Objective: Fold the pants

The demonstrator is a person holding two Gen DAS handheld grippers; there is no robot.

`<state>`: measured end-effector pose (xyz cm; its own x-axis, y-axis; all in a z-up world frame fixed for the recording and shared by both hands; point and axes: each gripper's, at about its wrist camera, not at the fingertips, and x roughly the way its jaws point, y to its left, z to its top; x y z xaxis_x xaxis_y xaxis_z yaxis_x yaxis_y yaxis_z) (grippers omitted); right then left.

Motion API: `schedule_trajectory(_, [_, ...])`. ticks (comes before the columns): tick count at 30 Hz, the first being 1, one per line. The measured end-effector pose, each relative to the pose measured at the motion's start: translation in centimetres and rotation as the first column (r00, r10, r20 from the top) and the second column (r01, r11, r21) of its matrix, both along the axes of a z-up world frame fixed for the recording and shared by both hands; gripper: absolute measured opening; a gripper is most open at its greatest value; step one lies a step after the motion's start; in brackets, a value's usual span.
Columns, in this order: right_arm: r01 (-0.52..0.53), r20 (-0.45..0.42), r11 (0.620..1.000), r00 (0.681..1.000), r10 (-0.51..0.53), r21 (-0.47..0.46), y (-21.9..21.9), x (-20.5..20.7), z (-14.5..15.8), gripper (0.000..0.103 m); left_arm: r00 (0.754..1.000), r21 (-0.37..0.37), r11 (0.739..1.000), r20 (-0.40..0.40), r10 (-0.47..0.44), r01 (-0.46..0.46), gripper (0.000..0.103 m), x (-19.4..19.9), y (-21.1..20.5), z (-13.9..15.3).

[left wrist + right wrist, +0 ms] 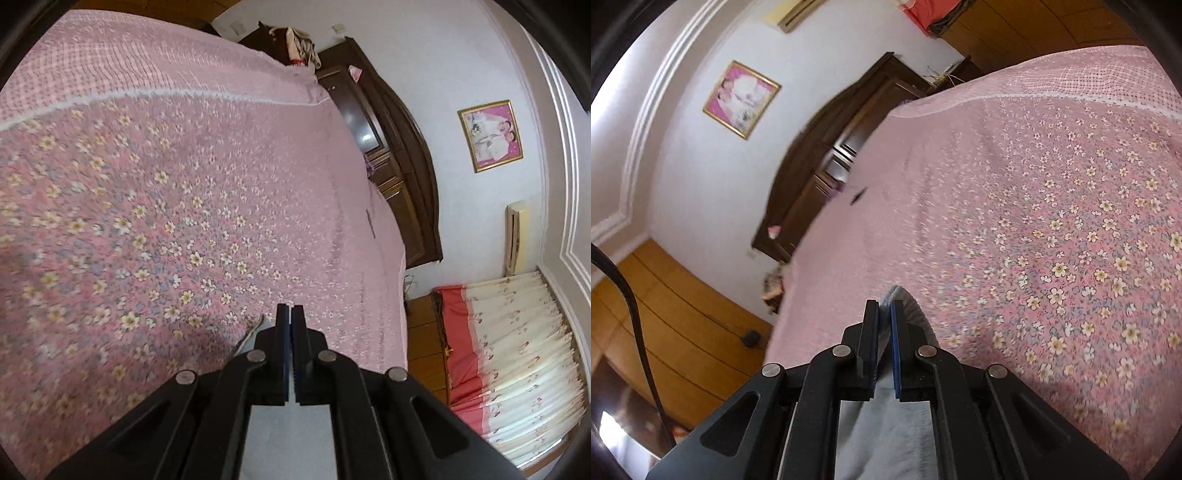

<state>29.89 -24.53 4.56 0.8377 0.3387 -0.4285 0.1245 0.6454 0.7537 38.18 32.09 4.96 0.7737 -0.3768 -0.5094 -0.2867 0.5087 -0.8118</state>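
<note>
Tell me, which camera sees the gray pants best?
The right wrist view: the gray pants bunch between the right gripper fingers and hang below. The left wrist view shows only a gray strip beside the shut left gripper.

Soft, even daylight throughout, with a glare patch on the dark headboard (367,138) and a faint shadow on the bedspread (177,206) beside the left claw (290,314). Heavy fisheye bending and black vignette at every corner. Motion blur across the floral print and framed picture (741,99); claws sharp.
</note>
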Motion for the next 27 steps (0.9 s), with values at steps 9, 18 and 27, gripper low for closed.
schedule_trajectory(9, [0.158,-0.128,0.986,0.978,-0.165,-0.061,-1.8,-0.5,-1.9,0.021,0.998,0.056,0.998,0.060,0.011,-0.015,0.029,2.4,1.1,0.3])
schedule_trajectory(18, [0.237,-0.191,0.938,0.963,-0.191,0.254,-4.3,-6.3,-4.3,0.073,0.991,-0.068,0.989,0.043,-0.125,0.128,0.063,-5.0,0.6,1.5])
schedule_trajectory(27, [0.097,-0.285,0.974,0.958,-0.036,0.206,0.8,-10.2,-3.1,0.085,0.951,-0.082,0.963,-0.152,-0.268,0.258,0.064,-6.1,-5.8,-4.4])
